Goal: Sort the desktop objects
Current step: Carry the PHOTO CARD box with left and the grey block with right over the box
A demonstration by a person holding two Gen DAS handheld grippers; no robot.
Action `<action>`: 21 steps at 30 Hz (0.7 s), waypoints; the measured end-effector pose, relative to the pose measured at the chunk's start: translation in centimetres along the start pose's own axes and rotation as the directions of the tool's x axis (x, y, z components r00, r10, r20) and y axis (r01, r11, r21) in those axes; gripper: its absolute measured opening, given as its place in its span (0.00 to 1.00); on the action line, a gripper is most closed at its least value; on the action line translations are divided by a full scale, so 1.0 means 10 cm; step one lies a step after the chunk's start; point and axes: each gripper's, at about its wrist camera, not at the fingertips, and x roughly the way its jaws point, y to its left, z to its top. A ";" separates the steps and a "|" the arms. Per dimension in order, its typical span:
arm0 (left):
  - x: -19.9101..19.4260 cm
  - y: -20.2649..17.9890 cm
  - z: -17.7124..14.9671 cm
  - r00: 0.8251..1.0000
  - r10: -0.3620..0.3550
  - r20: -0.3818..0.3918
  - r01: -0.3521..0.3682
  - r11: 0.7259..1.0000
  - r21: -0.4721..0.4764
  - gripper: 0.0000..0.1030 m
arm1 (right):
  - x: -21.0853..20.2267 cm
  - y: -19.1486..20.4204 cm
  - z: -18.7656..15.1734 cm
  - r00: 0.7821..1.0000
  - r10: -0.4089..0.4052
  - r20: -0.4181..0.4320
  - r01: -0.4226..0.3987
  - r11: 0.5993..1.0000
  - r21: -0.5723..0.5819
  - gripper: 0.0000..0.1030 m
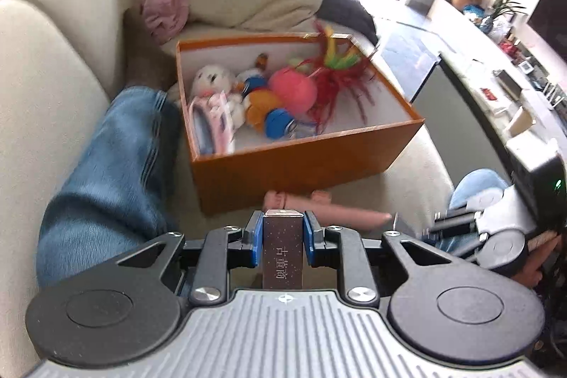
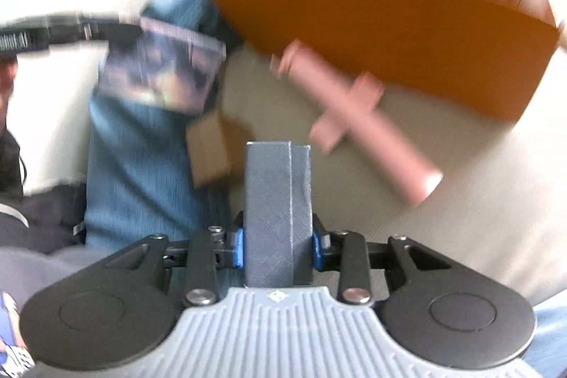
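Here, each of the two grippers grasps one small carton. The left gripper is clenched on a dark brown box printed with pale characters, pinned between its two blue pads. The right gripper is clamped on a grey box, which stands upright between the fingers.

Ahead of the left gripper, one orange box sits on the beige sofa, open at the top. Inside it lie several toys (at least five, though they overlap): one white plush doll, one pink ball, one feathered red toy and some blue and orange pieces.

Just beyond the left gripper's fingertips, between it and the orange wall, one pink cross-shaped tube lies on the cushion; in the blurred right wrist view it lies ahead and to the right.
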 end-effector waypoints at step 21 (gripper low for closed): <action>0.07 0.21 1.18 0.991 0.023 0.131 0.004 0.979 -0.205 0.25 | -0.67 -0.15 1.57 0.879 -0.242 0.410 0.236 0.970 0.065 0.35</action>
